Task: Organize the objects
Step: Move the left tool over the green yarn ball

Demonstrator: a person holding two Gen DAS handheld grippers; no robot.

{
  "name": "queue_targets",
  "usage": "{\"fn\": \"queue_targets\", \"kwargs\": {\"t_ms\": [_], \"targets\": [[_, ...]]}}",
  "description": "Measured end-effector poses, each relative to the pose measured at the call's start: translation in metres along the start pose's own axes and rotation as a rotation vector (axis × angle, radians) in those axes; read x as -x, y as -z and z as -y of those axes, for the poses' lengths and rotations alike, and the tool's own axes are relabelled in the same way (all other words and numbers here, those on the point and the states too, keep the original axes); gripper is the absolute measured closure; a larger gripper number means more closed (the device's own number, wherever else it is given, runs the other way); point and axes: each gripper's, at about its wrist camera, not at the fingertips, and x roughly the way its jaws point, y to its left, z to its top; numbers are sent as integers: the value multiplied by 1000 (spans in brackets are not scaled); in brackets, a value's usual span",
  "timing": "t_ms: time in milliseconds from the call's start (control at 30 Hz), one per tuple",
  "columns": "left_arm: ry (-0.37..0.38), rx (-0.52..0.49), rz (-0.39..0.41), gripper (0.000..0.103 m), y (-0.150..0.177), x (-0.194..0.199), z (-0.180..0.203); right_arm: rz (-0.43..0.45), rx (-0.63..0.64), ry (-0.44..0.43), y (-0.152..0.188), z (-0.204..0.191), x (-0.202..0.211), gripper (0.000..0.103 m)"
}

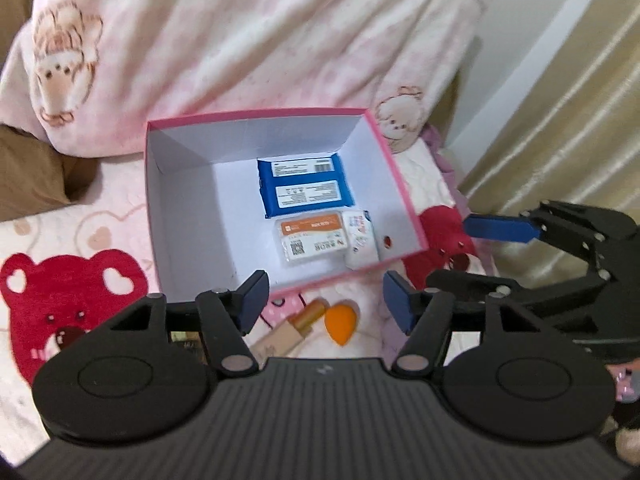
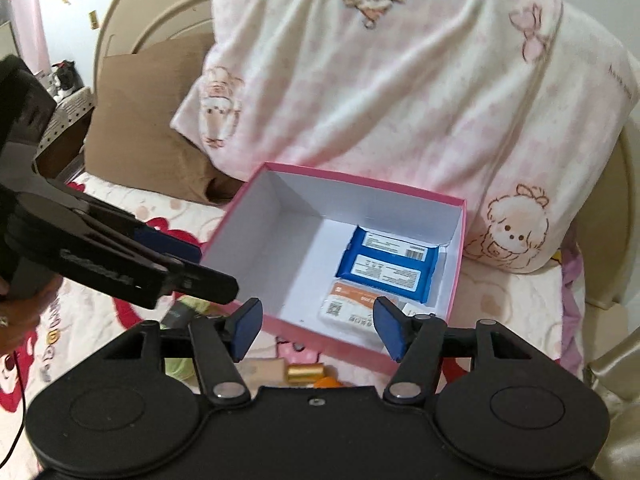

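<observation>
An open pink box (image 1: 404, 200) (image 2: 256, 256) with a white inside stands on the bedspread. In it lie a blue wipes pack (image 1: 304, 188) (image 2: 388, 268), an orange-and-white pack (image 1: 312, 240) (image 2: 352, 308) and a small white packet (image 1: 362, 244). On the bedspread in front of the box lie a gold-and-beige lipstick tube (image 1: 296, 328) (image 2: 306, 374) and an orange sponge (image 1: 342, 320) (image 2: 326, 382). My left gripper (image 1: 326, 300) (image 2: 216, 272) hovers open above these two, holding nothing. My right gripper (image 2: 318, 326) (image 1: 448, 251) is open and empty over the box's near wall.
A pink-and-white cartoon-print pillow (image 1: 240, 40) (image 2: 400, 80) leans behind the box. A brown cushion (image 1: 32, 176) (image 2: 152, 140) lies to the left. The bedspread shows a red bear (image 1: 72, 300). A cream curtain (image 1: 560, 120) hangs at the right.
</observation>
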Motion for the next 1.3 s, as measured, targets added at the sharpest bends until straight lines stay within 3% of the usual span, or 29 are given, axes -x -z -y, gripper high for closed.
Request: {"fn": "queue_targets", "kwargs": {"t_ms": [100,267,500,600,667,867,1000,1100,1300], "targets": [[1,-25,-18,39,8,21,8,-7,-16,34,2,-10,17,36],[-1,-75,-50,37,20,50,20,3,-8,-3,9,-31,41,35],[-34,-127,-34,31,40,89,18,27,29,-70,30,-72,61,24],[-38,-119,-22,24,51,97,7,40,44,-84,41,-88,60,18],[-49,-119,-17,20,61,97,-2,49,42,-81,48,-95,54,12],[-44,-85,-45,17,90,82,-38,67,35,-133,65,-112,25,12],[-56,-59,-1,17,106,71,-65,91,28,-198,77,-122,-2,12],[-49,-22,32,10,115,59,-86,94,37,-227,85,-129,-25,12],[-3,62,44,8,127,22,-123,97,60,-228,96,-139,-73,12]]}}
